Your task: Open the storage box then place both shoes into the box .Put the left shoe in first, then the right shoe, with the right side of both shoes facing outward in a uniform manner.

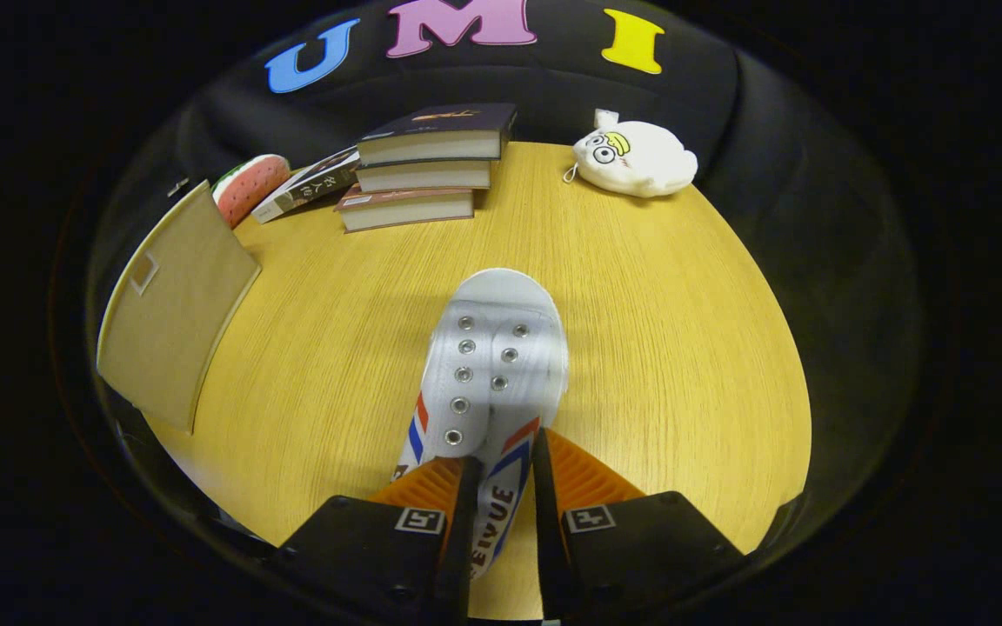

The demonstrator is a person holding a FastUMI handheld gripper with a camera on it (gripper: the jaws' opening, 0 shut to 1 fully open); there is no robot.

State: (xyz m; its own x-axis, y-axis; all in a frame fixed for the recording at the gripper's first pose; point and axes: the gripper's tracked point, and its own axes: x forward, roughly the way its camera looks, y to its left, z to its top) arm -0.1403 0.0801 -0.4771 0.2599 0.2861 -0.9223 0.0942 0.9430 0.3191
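The jaws pinch the rear side wall of the white shoe [490, 374], apparently pressing it from both sides. Its toe points ahead over the table [666, 348]. Storage box [172, 304] stands far left of them.

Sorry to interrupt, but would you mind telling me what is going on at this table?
A handheld gripper has closed on the heel end of a white shoe, which points away across the wooden table. The tan storage box sits off to the left, beside a stack of books. A white plush toy lies at the back.
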